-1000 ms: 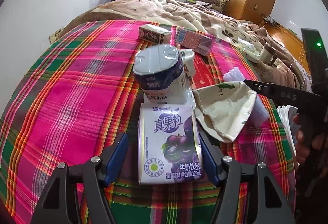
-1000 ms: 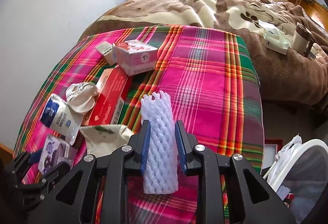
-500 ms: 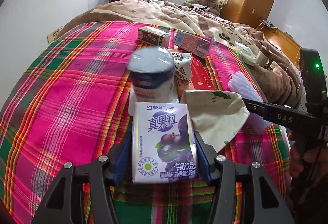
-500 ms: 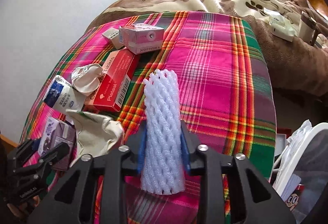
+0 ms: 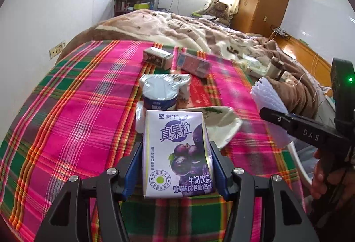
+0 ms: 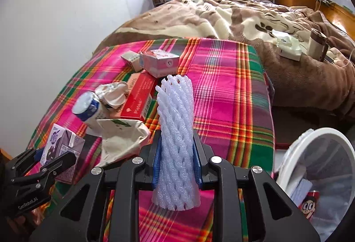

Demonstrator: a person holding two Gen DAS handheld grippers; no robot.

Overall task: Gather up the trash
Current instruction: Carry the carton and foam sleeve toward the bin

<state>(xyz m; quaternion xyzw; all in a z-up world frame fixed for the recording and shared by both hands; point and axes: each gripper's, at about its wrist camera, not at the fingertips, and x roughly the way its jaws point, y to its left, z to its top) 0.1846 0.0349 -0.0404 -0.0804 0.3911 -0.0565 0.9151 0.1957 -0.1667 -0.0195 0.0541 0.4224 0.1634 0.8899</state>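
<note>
My left gripper [image 5: 175, 166] is shut on a purple grape milk carton [image 5: 177, 153] and holds it above the plaid cloth [image 5: 77, 109]; the carton also shows in the right wrist view [image 6: 60, 149]. My right gripper [image 6: 176, 160] is shut on a white foam fruit net [image 6: 176, 142], raised off the cloth; the net also shows in the left wrist view [image 5: 268, 98]. On the cloth lie a blue-and-white yogurt cup [image 5: 159, 95], a crumpled cream paper bag [image 6: 122, 142], a red box [image 6: 137, 102], a pink box [image 6: 159, 62] and a small white box [image 6: 131, 60].
A white trash bin [image 6: 319, 166] lined with a bag stands at the lower right of the cloth's edge, with trash inside. A bed with a brown blanket [image 6: 244, 20] lies beyond, holding a mug [image 6: 317, 44] and tissues.
My left gripper closed on the milk carton and lifted it off the cloth. My right gripper rose with the foam net held in it.
</note>
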